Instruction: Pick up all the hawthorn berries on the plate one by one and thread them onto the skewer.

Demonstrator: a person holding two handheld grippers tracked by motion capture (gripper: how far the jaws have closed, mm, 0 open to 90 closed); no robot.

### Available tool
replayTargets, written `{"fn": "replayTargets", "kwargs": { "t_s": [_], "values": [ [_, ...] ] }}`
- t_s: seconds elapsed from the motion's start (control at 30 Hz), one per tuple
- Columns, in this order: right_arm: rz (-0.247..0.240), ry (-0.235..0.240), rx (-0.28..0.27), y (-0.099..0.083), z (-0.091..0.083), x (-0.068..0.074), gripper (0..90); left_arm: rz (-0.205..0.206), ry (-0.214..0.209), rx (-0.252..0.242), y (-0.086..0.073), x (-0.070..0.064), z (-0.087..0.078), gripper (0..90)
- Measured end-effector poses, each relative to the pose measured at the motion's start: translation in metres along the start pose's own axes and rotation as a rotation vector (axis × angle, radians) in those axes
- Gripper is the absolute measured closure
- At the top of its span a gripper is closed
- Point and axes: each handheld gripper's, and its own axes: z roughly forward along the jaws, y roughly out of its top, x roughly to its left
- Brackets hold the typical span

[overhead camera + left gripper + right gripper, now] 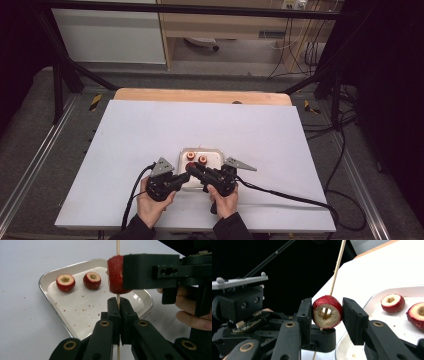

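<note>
White worktop (150,140), dark room; above the tray (57,315) my left hand-held gripper (119,312) clamps a skewer (118,247), my right hand-held gripper (327,315) a cored fruit (327,312).

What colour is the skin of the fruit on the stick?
Red, with pale cream flesh at its cored end. The fruit shows best in the right gripper view.
</note>
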Motion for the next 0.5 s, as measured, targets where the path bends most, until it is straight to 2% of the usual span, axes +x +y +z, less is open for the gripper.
{"fn": "replayTargets", "kwargs": {
  "t_s": [0.17,0.3,0.43,0.5],
  "values": [
    [-0.014,-0.010,0.014,0.000,0.000,0.000,60.6,0.018,-0.003,0.004,-0.002,0.001,0.000,88.2],
    [-0.056,-0.041,0.045,0.006,-0.004,0.003,47.0,0.038,0.007,0.004,-0.002,0.003,-0.003,88.2],
    [-0.143,-0.097,0.101,0.016,-0.010,0.004,33.7,0.075,0.020,0.020,-0.004,0.008,-0.007,88.1],
    [-0.164,-0.114,0.130,0.020,-0.013,0.004,27.6,0.082,0.025,0.030,-0.007,0.011,-0.010,88.1]
  ]
}}
